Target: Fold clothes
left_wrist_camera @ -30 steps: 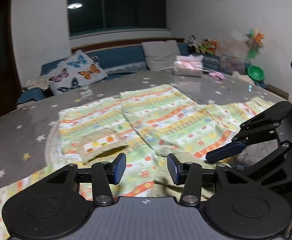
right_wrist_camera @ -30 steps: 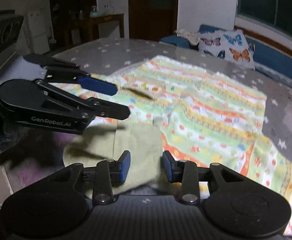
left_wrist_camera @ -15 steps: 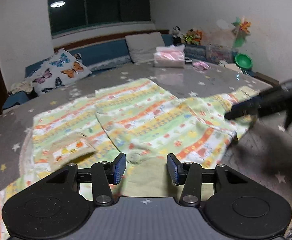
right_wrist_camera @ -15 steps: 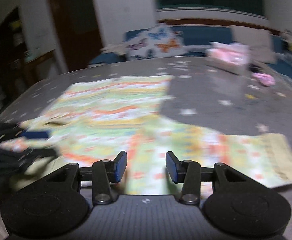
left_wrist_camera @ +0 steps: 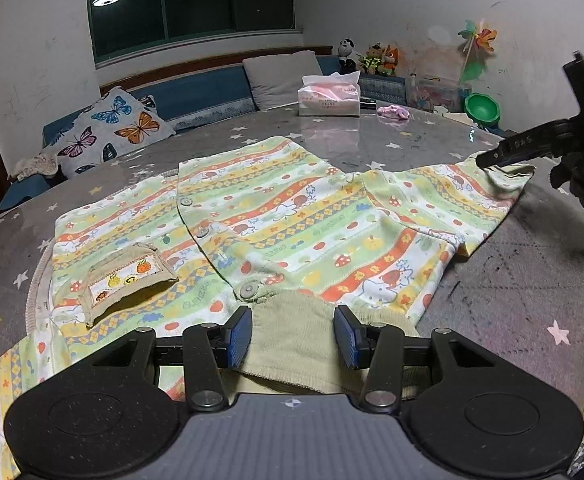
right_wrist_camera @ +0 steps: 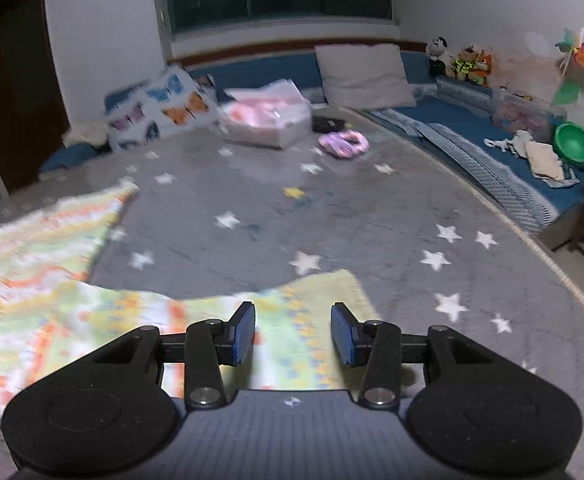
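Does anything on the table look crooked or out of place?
Yes. The patterned shirt lies unevenly: its chest pocket gapes open and stands up from the cloth, and the sleeve cuff near the right hand-held gripper is bunched and wrinkled.

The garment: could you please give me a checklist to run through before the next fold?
1. Garment spread on the table: ok.
2. Left claw open, with the collar between its pads: ok.
3. Right claw open over the sleeve end: ok.
4. Sleeve lying flat: not ok, the cuff is rumpled.
5. Pocket lying flat: not ok, it gapes.
6. Tissue box apart from the garment: ok.
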Motion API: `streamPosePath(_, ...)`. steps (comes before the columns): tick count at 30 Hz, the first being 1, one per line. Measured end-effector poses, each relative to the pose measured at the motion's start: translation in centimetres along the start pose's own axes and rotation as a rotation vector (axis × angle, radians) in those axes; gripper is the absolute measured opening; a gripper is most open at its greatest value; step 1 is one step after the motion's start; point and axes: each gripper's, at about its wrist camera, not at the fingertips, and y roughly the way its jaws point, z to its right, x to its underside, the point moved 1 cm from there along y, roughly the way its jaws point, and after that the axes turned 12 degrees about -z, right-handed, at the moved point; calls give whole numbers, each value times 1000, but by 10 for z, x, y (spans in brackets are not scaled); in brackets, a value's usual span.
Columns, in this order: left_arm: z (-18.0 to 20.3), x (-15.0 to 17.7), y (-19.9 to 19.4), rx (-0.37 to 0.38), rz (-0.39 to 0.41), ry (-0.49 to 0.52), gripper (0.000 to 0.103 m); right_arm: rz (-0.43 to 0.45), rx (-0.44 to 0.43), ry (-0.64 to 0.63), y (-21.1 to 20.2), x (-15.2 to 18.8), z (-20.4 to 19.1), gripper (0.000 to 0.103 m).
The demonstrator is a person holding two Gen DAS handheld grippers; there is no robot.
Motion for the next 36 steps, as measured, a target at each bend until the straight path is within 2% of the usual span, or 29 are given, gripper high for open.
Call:
streamPosePath(4, 1, 0, 1, -4, -2, 3, 50, 4, 62, -62, 16, -9, -4, 40)
streamPosePath(9, 1, 1, 0, -6, -1, 3, 50, 27, 86, -78, 31, -26, -3, 38)
streamPosePath(15, 1, 1, 1, -9, -1, 6, 50, 32, 93, -57, 30, -29, -1, 39)
streamPosePath(19, 1, 1, 1, -13, 0, 5, 52, 57, 41, -65, 17, -22, -12, 40)
streamPosePath(23, 2, 2, 1, -19, 0, 3, 54, 70, -27, -140, 7, -15, -39, 44)
streamPosePath(27, 2, 2, 0, -23, 0, -1, 54, 39, -21, -184, 17, -12, -55, 45)
streamPosePath(31, 2, 2, -1, -25, 1, -4, 57, 43, -3, -158, 11, -3, -46, 48)
streamPosePath(36, 2, 1, 0, -27, 5, -12, 62, 41, 39, -89, 1, 10, -13, 49)
